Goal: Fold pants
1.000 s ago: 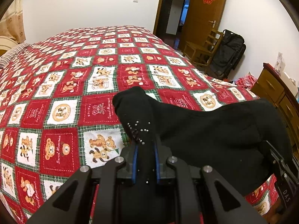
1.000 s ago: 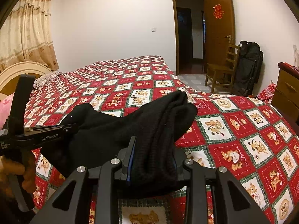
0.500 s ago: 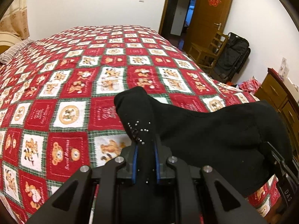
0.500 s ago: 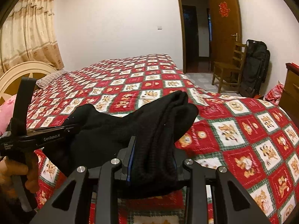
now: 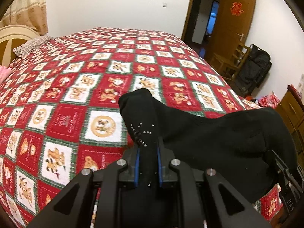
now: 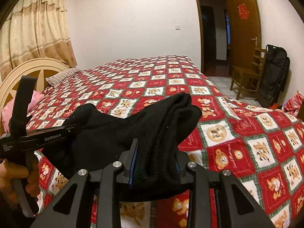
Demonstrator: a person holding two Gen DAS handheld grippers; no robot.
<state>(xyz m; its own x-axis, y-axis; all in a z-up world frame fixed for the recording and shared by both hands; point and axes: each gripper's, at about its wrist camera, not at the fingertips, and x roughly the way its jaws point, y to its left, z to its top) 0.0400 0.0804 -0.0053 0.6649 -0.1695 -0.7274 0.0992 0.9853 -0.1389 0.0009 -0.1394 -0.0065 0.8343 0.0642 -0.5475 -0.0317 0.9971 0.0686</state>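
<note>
Black pants (image 5: 212, 138) hang in a bundle above the bed, stretched between both grippers. My left gripper (image 5: 148, 152) is shut on a thin fold that carries small silver studs. The right gripper (image 6: 154, 161) is shut on a thicker bunch of the same pants (image 6: 133, 125), whose end flops over past its fingers. In the right wrist view the left gripper (image 6: 70, 128) shows side-on at the left, held by a hand (image 6: 28, 176). Part of the right gripper's body appears at the lower right edge of the left wrist view.
A red, white and green bear-patterned quilt (image 5: 79, 87) covers the bed. A striped pillow (image 6: 62, 75) and a cream headboard (image 6: 28, 68) lie at the left. A wooden chair (image 6: 247, 76), a black bag (image 6: 275, 72), an open door and a wooden dresser (image 5: 292, 110) stand to the right.
Both grippers have moved sideways together with the pants held between them; the headboard and pillow have come further into view. Neither grip has changed.
</note>
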